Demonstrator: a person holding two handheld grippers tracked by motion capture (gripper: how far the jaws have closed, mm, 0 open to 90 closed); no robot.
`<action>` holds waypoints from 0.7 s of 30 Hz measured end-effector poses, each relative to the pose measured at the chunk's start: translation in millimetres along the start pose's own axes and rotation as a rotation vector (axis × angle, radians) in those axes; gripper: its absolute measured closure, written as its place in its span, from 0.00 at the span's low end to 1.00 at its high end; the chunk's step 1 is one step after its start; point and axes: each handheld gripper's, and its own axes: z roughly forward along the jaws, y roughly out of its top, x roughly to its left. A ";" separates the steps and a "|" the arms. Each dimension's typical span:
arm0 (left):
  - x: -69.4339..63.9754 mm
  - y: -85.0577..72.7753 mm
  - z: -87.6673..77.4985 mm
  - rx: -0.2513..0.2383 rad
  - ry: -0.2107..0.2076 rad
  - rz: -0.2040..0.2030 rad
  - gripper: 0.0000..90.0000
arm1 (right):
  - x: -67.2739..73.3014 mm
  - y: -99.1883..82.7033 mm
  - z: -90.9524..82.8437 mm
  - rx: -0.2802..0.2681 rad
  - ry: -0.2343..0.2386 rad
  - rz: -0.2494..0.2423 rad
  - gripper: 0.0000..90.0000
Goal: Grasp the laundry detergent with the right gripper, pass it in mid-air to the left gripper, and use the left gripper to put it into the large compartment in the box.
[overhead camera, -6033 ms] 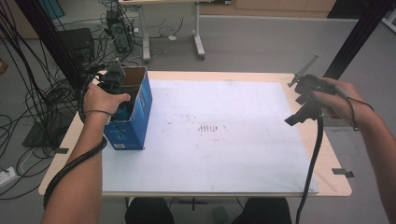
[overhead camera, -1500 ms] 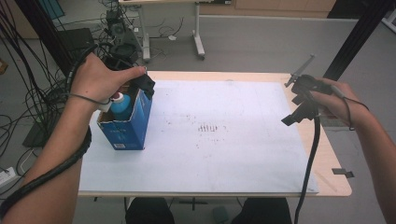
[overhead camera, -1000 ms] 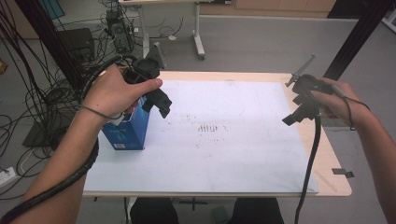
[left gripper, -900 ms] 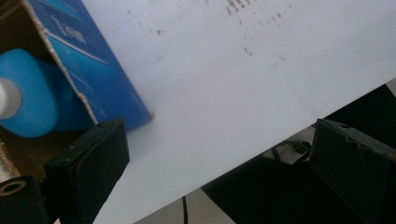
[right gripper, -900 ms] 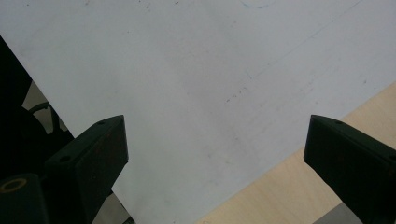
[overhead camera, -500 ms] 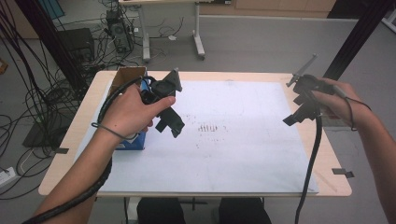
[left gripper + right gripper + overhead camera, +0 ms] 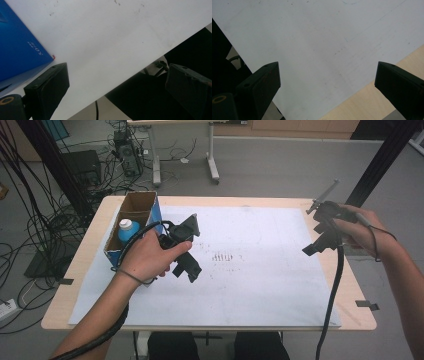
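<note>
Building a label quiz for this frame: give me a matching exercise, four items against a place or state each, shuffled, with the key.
Column one:
1. blue cardboard box with open top
2. light-blue capped bottle
3. left gripper
4. right gripper

Column two:
A. jaws open, held over the right edge of the white paper sheet
B. stands at the left end of the sheet
C. jaws open, held just right of the box
D. sits inside the box

Pairs: 1-B, 2-D, 3-C, 4-A
</note>
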 end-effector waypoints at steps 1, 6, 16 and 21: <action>0.3 -0.5 1.5 0.006 -0.002 0.002 0.06 | 0.0 0.3 -0.2 -0.001 -0.001 0.000 0.07; 1.8 -3.2 6.3 0.015 -0.004 0.000 0.06 | 0.6 1.6 -0.1 -0.001 -0.001 -0.002 0.07; -0.7 -5.0 9.3 0.015 -0.020 0.005 0.06 | 1.4 -1.2 1.1 -0.002 0.002 0.000 0.07; -2.1 -4.3 12.0 0.020 -0.027 0.009 0.06 | 0.4 -3.2 0.7 -0.001 -0.002 0.003 0.07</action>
